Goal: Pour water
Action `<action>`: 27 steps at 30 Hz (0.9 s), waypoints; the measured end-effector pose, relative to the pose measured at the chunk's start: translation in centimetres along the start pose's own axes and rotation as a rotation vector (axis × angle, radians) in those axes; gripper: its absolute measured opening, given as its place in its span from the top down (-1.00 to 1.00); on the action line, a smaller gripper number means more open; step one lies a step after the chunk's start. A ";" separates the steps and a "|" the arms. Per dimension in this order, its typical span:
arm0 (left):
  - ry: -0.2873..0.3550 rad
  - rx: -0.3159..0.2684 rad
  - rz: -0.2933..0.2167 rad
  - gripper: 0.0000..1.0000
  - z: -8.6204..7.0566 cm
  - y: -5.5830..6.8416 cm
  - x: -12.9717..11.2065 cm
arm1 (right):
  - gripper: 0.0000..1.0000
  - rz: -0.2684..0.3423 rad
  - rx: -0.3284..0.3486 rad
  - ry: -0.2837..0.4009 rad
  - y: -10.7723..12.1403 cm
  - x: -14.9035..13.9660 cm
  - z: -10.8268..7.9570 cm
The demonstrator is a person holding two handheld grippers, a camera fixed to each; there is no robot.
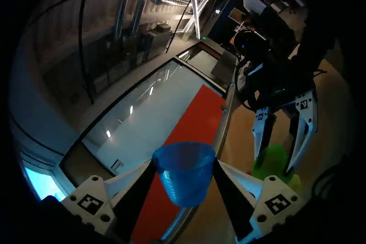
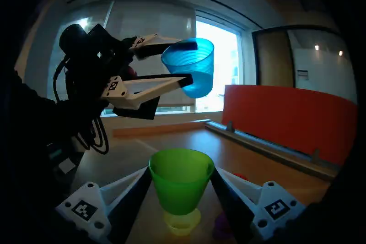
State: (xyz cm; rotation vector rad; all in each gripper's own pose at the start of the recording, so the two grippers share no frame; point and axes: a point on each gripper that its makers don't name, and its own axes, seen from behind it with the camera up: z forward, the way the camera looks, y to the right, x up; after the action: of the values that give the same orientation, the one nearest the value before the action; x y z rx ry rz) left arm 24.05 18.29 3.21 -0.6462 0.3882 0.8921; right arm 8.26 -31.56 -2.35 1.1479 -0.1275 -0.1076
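Blue cup hung high above the wooden table, gripped at its sides between both fingers of the left gripper and roughly upright. Lower, close over that table, the right gripper clamped a green cup, mouth upward, well apart from the blue one. A small yellow thing sat on the table beneath it. A red partition ran along the table's edge.

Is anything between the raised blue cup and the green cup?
Nothing: in the right gripper view the stretch from the blue cup to the green cup is bare air.
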 end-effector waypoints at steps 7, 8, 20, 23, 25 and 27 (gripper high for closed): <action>0.002 0.008 0.045 -0.72 0.2 -0.3 0.2 | -0.83 0.001 0.004 0.000 0.0 0.0 0.1; 0.001 0.008 0.051 -0.72 0.2 -0.3 0.2 | -0.83 0.001 0.004 0.000 0.0 0.0 0.1; 0.003 0.012 0.112 -0.72 0.4 -0.3 0.3 | -0.83 -0.003 0.010 -0.005 -0.1 -0.2 0.3; 0.002 0.013 0.121 -0.72 0.5 -0.4 0.3 | -0.83 -0.004 0.010 -0.004 -0.1 -0.1 0.2; 0.003 0.013 0.132 -0.72 0.6 -0.4 0.4 | -0.83 -0.006 0.009 -0.004 0.0 -0.1 0.2; 0.003 0.012 0.144 -0.72 0.7 -0.3 0.4 | -0.83 -0.008 0.008 -0.005 0.0 0.0 0.2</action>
State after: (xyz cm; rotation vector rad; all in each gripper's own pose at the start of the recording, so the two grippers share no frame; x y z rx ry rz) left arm 24.62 18.85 3.60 -0.6139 0.4473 1.0250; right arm 8.19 -31.76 -2.28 1.1558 -0.1276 -0.1168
